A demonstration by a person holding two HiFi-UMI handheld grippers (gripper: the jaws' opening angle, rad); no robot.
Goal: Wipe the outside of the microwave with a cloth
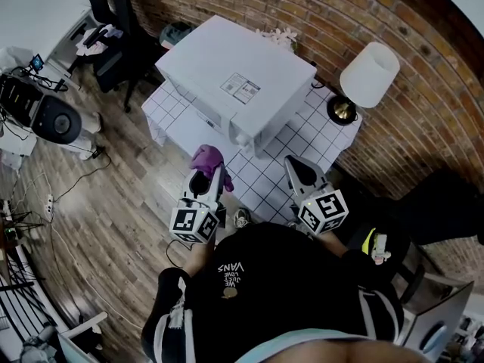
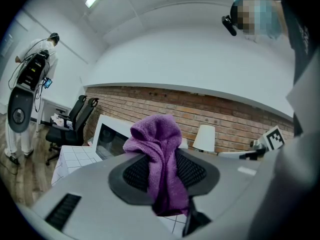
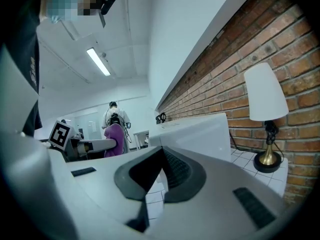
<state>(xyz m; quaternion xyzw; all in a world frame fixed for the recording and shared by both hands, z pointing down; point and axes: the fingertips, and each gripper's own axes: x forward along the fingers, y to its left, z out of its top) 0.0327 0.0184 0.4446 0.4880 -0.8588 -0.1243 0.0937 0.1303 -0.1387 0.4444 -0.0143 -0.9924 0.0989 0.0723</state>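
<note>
The left gripper is clamped on the purple cloth. The right gripper is closed with nothing between its jaws. The microwave stands ahead on the tiled table, with its door side nearest the left gripper. The brick wall and lamp crowd the rear and right. The front and top are open.

purple cloth bunched, pinched upright, white boxy microwave on the tiled table, door shut
</note>
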